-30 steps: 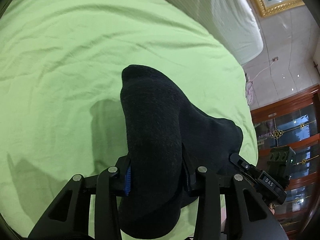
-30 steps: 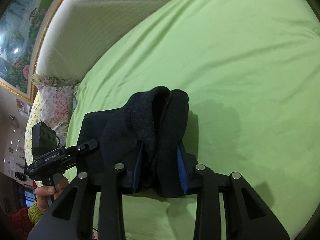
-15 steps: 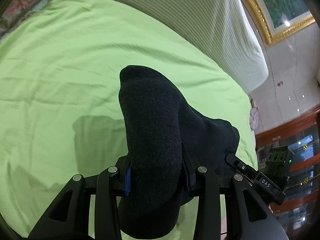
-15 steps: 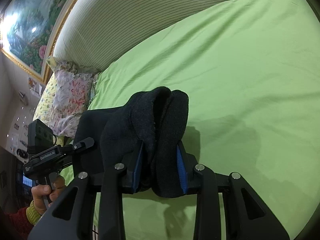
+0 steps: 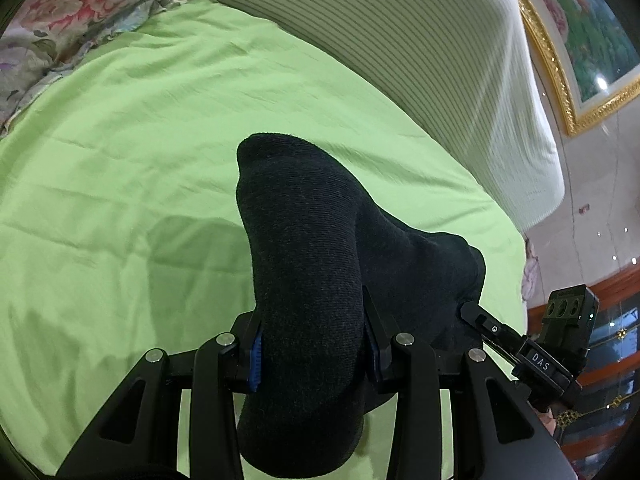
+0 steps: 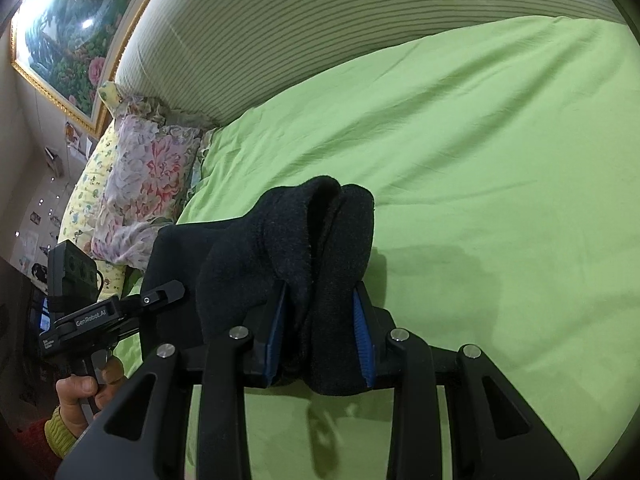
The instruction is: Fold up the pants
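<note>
Both grippers have carried the black pants (image 5: 304, 280) toward the head edge of the bed (image 5: 120, 160), the striped headboard (image 5: 400, 60) now nearer. The left gripper (image 5: 310, 350) and right gripper (image 6: 320, 340) have their jaws closed on bunched cloth, so I judge the fold is being carried over.

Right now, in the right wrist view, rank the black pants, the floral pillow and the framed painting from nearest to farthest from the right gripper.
1. Black pants: clamped between the right gripper's fingers.
2. Floral pillow: left, at the head of the green bed.
3. Framed painting: top left, on the wall beyond the striped headboard.
</note>
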